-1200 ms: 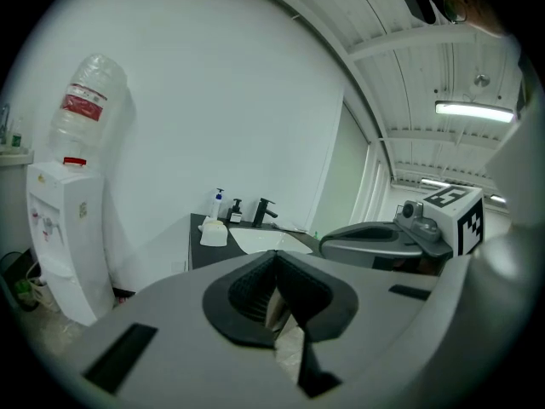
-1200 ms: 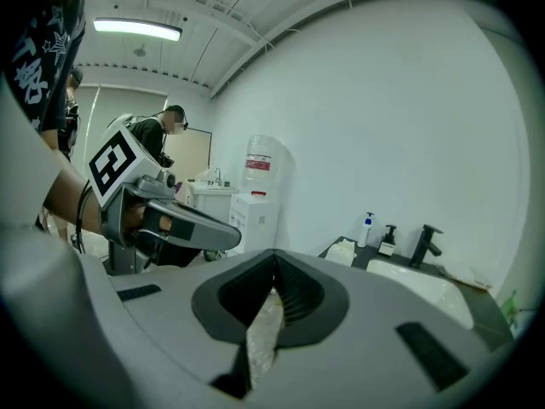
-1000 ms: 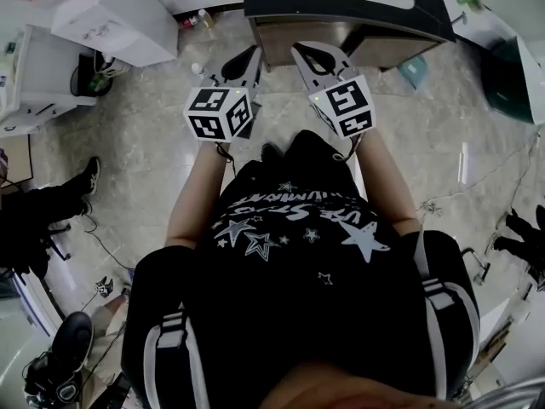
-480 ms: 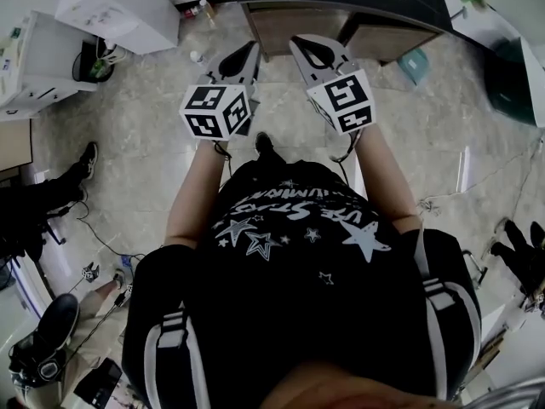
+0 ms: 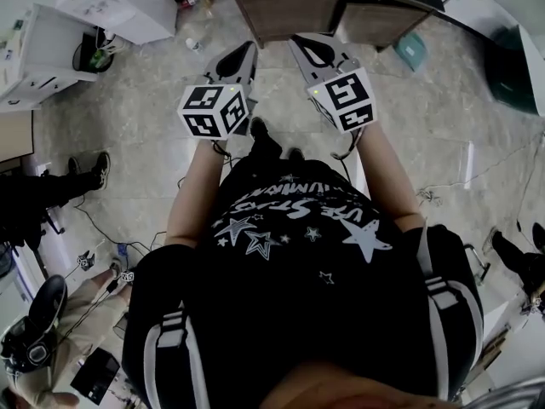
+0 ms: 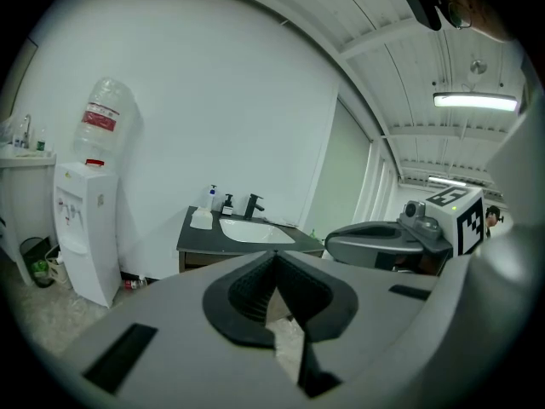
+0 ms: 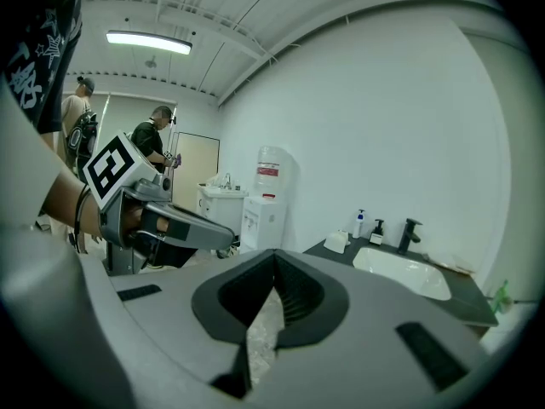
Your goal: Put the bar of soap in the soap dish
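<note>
Left gripper [image 5: 246,51] and right gripper [image 5: 300,43] side by side at upper centre of head view, jaws together on both, nothing between. Small white soap dish [image 6: 202,218] far off on dark tabletop [image 6: 189,235], just left of basin [image 6: 252,231], centre-left in left gripper view; bar of soap too small to make out.

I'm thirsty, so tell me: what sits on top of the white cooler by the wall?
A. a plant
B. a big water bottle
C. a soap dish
B: a big water bottle stands on top of the cooler.
</note>
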A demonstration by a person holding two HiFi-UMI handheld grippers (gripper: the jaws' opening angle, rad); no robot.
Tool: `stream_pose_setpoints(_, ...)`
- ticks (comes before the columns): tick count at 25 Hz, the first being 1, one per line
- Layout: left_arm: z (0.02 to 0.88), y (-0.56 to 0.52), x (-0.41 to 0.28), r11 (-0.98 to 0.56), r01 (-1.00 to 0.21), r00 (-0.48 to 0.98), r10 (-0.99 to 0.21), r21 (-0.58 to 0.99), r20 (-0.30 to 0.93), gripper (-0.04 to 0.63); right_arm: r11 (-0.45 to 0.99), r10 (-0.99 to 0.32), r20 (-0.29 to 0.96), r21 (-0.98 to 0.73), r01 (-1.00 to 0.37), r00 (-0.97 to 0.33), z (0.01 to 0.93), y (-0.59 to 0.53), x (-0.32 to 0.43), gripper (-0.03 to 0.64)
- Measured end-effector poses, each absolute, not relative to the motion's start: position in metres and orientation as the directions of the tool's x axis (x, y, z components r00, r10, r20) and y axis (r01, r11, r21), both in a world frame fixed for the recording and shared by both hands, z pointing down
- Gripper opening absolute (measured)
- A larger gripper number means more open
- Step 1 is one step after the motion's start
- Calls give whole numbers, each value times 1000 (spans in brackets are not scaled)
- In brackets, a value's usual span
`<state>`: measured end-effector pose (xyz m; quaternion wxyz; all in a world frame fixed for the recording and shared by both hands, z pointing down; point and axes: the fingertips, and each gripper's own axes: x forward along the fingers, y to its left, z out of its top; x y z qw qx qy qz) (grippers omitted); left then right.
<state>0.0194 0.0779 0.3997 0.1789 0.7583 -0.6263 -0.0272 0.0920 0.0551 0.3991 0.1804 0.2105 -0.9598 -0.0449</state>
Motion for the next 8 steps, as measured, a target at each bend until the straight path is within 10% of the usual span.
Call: stream_pose_setpoints(8, 389, 97, 34, -146, -945, 199, -967, 294, 159, 12, 907, -419, 308, 177, -381, -854, 388, 73, 103, 8)
